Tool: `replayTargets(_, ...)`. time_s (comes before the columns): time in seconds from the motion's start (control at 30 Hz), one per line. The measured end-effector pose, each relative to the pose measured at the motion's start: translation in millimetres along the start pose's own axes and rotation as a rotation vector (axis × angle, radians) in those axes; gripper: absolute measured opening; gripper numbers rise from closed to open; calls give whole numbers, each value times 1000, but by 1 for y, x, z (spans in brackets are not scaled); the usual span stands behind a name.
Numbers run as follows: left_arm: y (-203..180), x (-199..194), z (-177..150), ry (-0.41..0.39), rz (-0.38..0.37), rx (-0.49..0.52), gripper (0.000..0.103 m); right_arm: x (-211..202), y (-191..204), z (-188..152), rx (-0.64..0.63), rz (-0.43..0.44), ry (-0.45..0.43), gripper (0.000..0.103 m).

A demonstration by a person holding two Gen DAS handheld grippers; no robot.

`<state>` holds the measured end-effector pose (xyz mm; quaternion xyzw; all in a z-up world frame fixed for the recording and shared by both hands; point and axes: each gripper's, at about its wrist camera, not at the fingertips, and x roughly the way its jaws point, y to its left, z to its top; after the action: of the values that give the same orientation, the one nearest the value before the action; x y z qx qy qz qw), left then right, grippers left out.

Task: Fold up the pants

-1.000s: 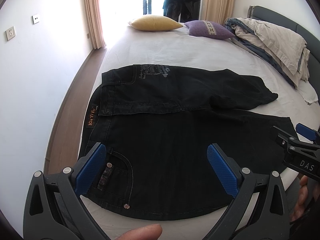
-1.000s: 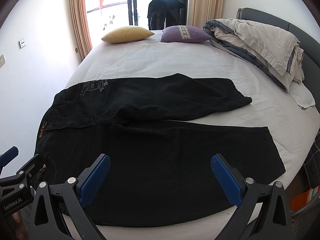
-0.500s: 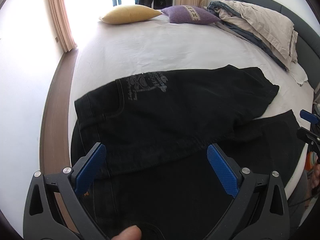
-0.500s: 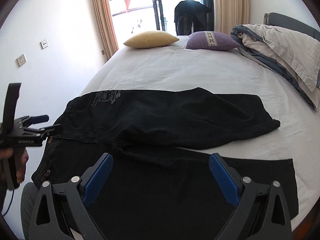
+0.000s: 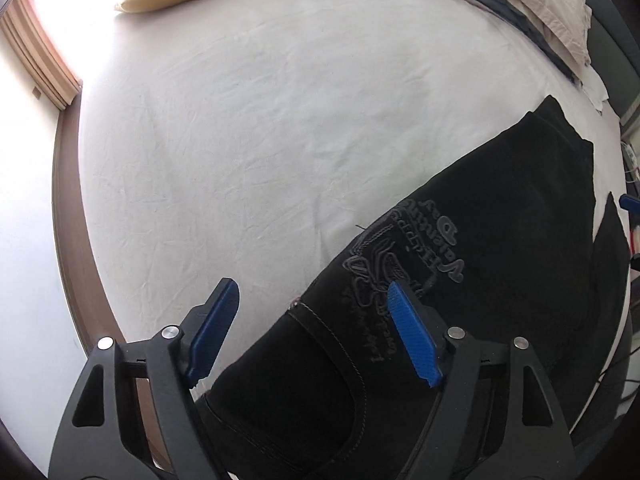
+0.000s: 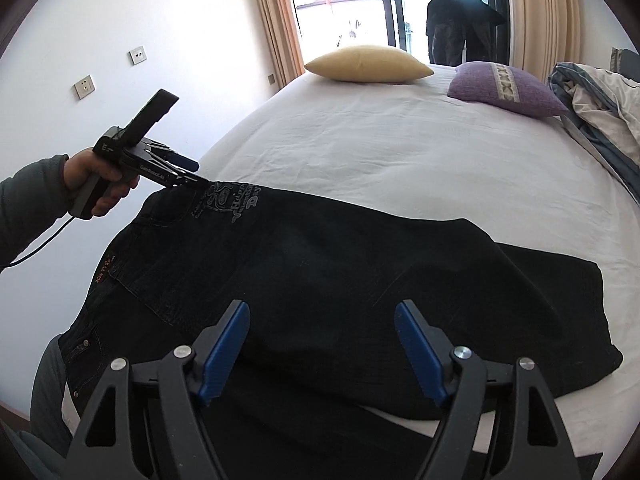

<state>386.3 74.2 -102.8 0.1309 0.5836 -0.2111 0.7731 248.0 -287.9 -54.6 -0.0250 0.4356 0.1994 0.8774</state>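
My left gripper (image 5: 312, 332) stands with its blue pads (image 5: 412, 340) spread wide and nothing between them, poised over the far waistband corner of the black jeans (image 5: 460, 288). From the right wrist view, that same gripper (image 6: 188, 176) sits at the far left edge of the jeans (image 6: 320, 280), its tips at the fabric beside the grey printed emblem (image 6: 232, 202); whether they touch the cloth I cannot tell. My right gripper (image 6: 322, 352) is likewise wide open and empty, hanging over the middle of the near leg.

The jeans lie spread across the near part of the white bed sheet (image 6: 400, 148), waist to the left, legs running right. A yellow pillow (image 6: 368, 64) and a purple pillow (image 6: 504, 88) rest at the far end; a rumpled duvet (image 6: 600, 108) is heaped at the right.
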Motion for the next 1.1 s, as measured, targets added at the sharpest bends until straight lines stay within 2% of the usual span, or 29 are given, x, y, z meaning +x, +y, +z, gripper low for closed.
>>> replayTargets(0.13,8,33,0,81,-6,29,70,21,3,17,-44,14,16,76)
replayTargets(0.27,13,38,1,71,-24,35,64,38,10,35,-98,51,31,70)
replayTargets(0.33,15,37,2,67,-25,38,52,48,15,46,-138,59,39,68)
replayTargets(0.37,15,35,2,65,-37,38,41,53,17,53,-165,61,42,67)
replayTargets(0.4,14,33,2,58,-38,41,26,57,21,60,-186,69,45,67)
replayTargets(0.47,6,29,-2,42,1,60,14,70,25,76,-219,80,62,65)
replayTargets(0.5,3,24,-4,24,20,70,11,76,28,84,-239,77,71,65)
replayTargets(0.6,-5,7,-17,-50,63,80,10,98,39,103,-325,83,102,62)
replayTargets(0.8,-28,-33,-48,-205,147,138,10,145,55,121,-495,86,223,44)
replayTargets(0.87,-50,-44,-66,-250,174,173,10,155,58,125,-536,85,248,41)
replayTargets(1.1,-70,-59,-87,-300,187,234,10,172,53,132,-572,75,321,39)
